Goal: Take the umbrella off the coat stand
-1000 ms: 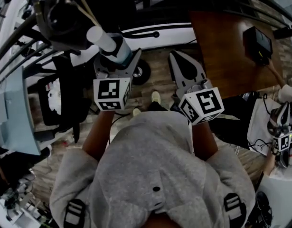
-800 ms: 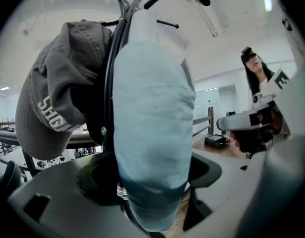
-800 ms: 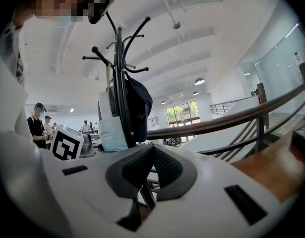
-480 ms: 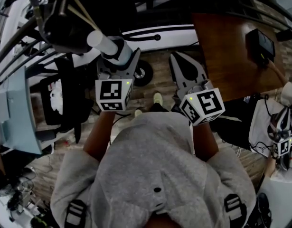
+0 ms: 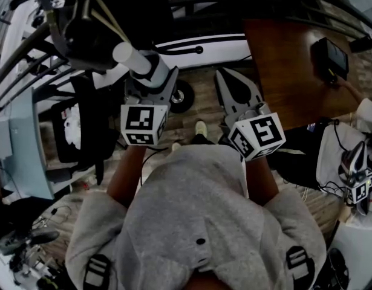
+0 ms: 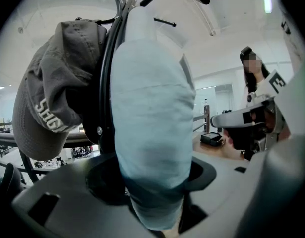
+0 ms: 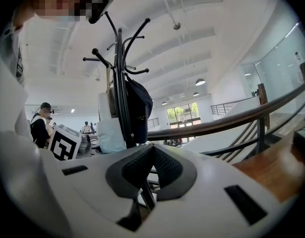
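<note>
The left hand-held gripper (image 6: 152,185) has just been closing its jaws and now pinches the folded pale-blue umbrella (image 6: 152,108), which hangs on the coat stand (image 7: 123,108) beside a grey cap (image 6: 48,98) (a grip for lifting it free, I judge). The right hand-held gripper (image 7: 151,168) is closed and empty.

carrier: coat stand (image 7: 121,63) | hanging on it: pale-blue umbrella (image 6: 152,123), grey cap (image 6: 43,98)
</note>
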### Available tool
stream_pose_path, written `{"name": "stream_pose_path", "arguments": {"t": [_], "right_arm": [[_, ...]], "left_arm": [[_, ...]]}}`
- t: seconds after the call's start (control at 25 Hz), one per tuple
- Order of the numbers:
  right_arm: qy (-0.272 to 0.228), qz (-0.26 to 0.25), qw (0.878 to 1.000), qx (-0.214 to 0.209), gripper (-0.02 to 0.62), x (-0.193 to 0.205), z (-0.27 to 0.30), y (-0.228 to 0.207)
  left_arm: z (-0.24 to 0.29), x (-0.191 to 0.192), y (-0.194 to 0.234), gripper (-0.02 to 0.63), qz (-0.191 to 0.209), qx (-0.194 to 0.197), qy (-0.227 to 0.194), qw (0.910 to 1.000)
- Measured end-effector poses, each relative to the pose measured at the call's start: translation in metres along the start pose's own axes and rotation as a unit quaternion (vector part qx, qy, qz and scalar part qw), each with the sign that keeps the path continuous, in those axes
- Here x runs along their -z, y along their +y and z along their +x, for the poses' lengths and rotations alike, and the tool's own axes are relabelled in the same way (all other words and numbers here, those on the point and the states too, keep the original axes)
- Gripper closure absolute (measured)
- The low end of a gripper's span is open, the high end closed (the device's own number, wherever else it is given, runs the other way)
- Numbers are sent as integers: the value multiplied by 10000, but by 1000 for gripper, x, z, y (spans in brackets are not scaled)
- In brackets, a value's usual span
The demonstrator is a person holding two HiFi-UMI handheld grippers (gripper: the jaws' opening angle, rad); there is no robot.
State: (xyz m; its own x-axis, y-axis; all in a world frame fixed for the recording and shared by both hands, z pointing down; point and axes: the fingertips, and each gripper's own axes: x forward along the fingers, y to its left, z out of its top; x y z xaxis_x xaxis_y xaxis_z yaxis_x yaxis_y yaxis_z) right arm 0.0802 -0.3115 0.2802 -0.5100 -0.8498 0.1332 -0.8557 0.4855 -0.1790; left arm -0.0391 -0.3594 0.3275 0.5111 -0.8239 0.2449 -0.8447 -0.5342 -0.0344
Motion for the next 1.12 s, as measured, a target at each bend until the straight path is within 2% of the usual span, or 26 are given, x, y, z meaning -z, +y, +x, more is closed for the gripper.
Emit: {"name": "stream_pose_path", "arguments": {"t": [0.24,0.44,0.56,0.72,0.92,1.12], "right_arm": [[68,-96,9999,-89,586,4,-1,9],[59,-173,9997,-138,586,-3,7,18],[46,-151,9997,-191,586,-2,2,21],[-18,-166,9995,-257,586,-4,1,28],[-36,-181,9996,-233,586,-7,2,38],[-89,-202,9996,-161,586,-10,-6,34]], "left_arm": [[-18,-8,-3,324,74,77,18,9999],[-38,-44,-1,324,176,199,-261,9993],[-54,-66,-16,324,294,331,-442,9980],[-76,-101,-35,324,412,784,-741,9933],[-107,-143,-50,324,433,1551,-1076,9811],[-120,-170,-68,324,598,1866,-1280,9722]]}}
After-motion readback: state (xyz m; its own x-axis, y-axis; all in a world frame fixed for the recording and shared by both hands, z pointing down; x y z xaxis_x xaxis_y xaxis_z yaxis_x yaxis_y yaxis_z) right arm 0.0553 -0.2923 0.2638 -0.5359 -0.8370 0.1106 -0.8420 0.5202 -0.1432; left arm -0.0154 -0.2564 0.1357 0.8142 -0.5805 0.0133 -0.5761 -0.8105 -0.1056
